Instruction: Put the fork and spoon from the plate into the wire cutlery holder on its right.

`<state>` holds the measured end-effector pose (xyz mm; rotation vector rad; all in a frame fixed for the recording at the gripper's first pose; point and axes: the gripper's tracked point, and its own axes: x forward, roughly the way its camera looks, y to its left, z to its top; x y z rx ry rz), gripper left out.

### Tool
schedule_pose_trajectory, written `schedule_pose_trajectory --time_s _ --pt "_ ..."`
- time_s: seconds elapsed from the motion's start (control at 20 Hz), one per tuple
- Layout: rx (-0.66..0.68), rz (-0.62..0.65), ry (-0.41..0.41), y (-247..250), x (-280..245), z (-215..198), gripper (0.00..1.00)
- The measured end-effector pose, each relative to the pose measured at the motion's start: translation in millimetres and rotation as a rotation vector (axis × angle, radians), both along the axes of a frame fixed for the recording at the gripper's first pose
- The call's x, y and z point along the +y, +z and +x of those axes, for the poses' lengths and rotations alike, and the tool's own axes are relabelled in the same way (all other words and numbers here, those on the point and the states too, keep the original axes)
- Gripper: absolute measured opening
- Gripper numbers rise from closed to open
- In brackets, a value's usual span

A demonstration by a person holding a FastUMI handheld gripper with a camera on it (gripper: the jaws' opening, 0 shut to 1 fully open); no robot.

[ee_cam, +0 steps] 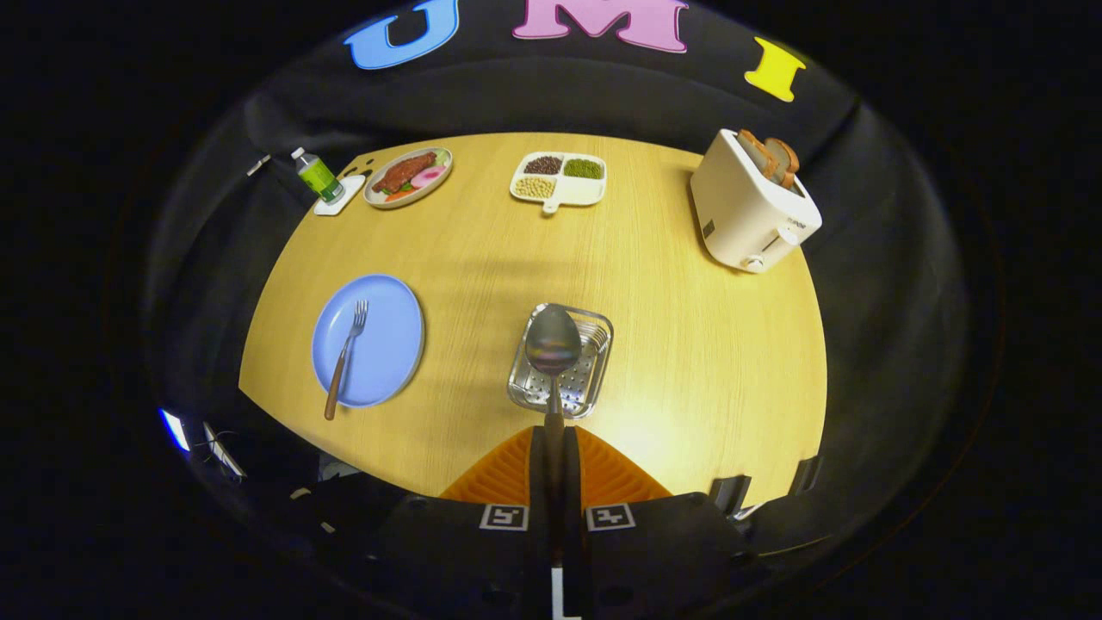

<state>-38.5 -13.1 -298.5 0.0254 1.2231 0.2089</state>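
I've got the gripper [553, 430] clamped on the spoon [553, 343], bowl fwd, handle running back btwn fingers, hanging right over the holder [594, 379] (fork [346, 357] waits on plate [387, 319]).

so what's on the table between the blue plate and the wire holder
Nothing: in the gripper view, bare wood separates the blue plate, fork on it, from the wire holder. The gripper jaws are shut on the spoon above the holder.

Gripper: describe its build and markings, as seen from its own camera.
The gripper has two broad, wedge-shaped fingers with ribbed faces that narrow toward the tips. Behind them sits a dark body carrying two square black-and-white tracking markers, one at each finger's base.
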Motion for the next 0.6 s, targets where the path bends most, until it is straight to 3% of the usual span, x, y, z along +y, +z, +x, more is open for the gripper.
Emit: schedule_pose_trajectory --time_s 0.2,0.6 --pt "0.125 0.002 0.027 -19.5 -6.0 -2.9 0.10" --pt "0.240 -0.042 0.090 -52.0 2.6 19.6 0.10"
